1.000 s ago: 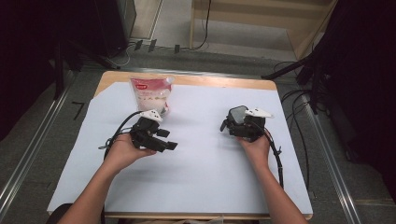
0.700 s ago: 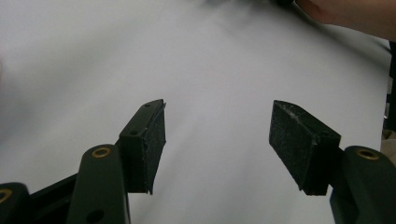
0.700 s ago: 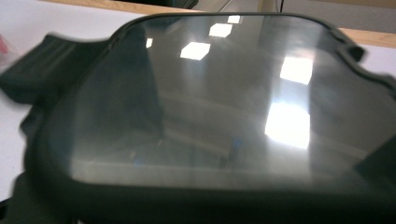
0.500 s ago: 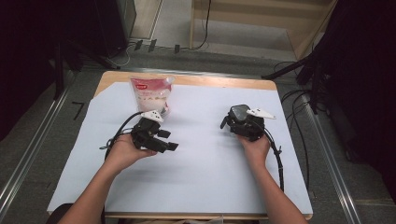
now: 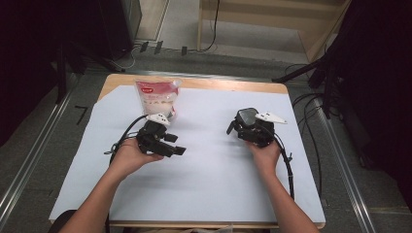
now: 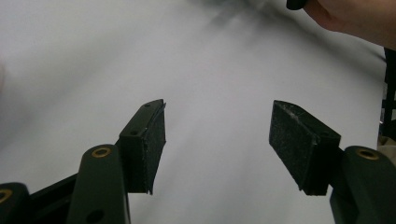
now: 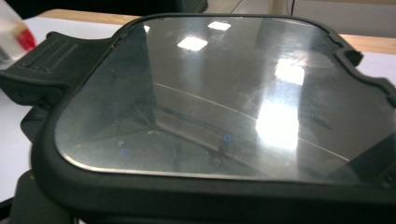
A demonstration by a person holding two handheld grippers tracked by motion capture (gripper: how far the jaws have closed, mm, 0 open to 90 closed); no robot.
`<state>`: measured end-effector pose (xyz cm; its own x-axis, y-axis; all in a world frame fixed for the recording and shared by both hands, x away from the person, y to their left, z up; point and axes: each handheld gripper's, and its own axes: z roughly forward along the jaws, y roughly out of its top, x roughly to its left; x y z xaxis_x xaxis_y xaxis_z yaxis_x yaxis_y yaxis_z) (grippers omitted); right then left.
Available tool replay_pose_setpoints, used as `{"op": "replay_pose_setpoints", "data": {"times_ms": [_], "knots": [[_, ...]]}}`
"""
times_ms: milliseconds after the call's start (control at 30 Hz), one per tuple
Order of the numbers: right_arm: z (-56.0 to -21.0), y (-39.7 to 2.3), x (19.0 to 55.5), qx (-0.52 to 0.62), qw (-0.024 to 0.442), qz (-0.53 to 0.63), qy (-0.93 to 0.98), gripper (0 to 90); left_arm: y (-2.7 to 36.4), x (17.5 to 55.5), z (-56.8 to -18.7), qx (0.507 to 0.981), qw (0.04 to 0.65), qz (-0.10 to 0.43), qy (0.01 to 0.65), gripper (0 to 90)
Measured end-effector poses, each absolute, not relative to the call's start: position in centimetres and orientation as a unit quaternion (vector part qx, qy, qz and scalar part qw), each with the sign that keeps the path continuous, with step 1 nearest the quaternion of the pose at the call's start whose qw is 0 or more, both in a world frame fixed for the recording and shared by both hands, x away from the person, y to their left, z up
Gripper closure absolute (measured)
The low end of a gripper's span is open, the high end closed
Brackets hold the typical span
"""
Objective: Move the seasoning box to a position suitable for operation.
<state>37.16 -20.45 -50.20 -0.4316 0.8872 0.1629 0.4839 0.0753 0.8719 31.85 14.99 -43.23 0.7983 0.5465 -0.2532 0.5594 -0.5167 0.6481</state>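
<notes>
My left gripper rests left of centre on the white table cover, held in a hand. Its jaws stand open over bare cover in the left gripper view, with nothing between the pads. My right gripper is right of centre, and its jaws have just been closing. It is shut on a flat black device with a glossy glass top, held tilted. In the right gripper view that device hides the jaws. A clear bag of white grains with a red label stands behind the left gripper.
The white cover lies over a wooden table whose far edge shows. Cables trail from both grippers toward the person. The right hand shows at the top right of the left gripper view. Floor rails run beside the table.
The right gripper with the black device has edged slightly to the right. The left hand and the bag have kept still.
</notes>
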Motion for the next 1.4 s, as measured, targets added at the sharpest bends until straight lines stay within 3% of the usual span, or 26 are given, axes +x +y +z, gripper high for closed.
{"op": "replay_pose_setpoints", "data": {"times_ms": [467,1400], "knots": [[-49.0,-16.6,35.2,0.442,0.177,0.482,0.735,15.4,15.5,32.3,-42.9,0.864,0.37,-0.016,0.34,40.5],[-50.1,-9.8,31.7,0.356,0.115,0.482,0.792,15.4,15.6,32.5,-43.0,0.863,0.37,-0.014,0.344,40.7]]}}
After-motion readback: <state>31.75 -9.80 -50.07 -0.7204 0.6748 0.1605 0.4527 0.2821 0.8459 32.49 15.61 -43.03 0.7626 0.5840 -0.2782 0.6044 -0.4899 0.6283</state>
